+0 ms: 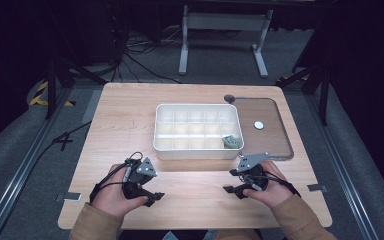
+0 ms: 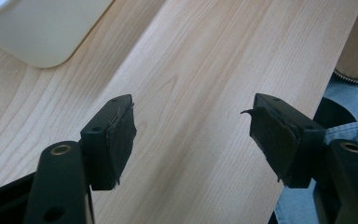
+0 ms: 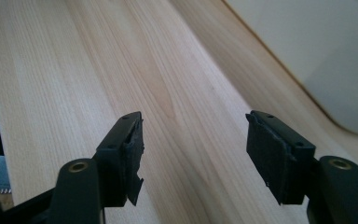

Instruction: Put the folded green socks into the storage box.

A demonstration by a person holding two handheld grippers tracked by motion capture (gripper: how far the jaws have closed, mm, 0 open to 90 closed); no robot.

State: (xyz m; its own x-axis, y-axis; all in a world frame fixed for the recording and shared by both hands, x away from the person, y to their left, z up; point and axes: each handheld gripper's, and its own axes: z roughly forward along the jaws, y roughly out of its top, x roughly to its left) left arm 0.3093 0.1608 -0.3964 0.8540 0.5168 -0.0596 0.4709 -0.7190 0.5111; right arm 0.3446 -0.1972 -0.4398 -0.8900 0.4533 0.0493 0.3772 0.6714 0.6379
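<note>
Sitting at mid-bench: white compartment tray [image 1: 198, 131], two rows of cells, long side facing the person. Lying in the near-right cell: small grey-green crumpled item [image 1: 231, 141], too small to identify. Resting on bare wood just before the tray's near-left corner: left gripper [image 1: 154, 197], in the left hand [image 1: 114, 194], jaws spread wide, pinching nothing; tray corner [image 2: 42, 32] showing at upper left in the left gripper view. Resting before the near-right corner: right gripper [image 3: 193, 156], also [image 1: 231, 181], in the right hand [image 1: 274, 189], jaws spread, nothing between, tray wall [image 3: 317, 56] lying off to the right. Lying right of the tray, touching or nearly so: clear lid [image 1: 275, 135] with white disc [image 1: 258, 125] on it. Bearing everything: pale wooden bench [image 1: 130, 110]
</note>
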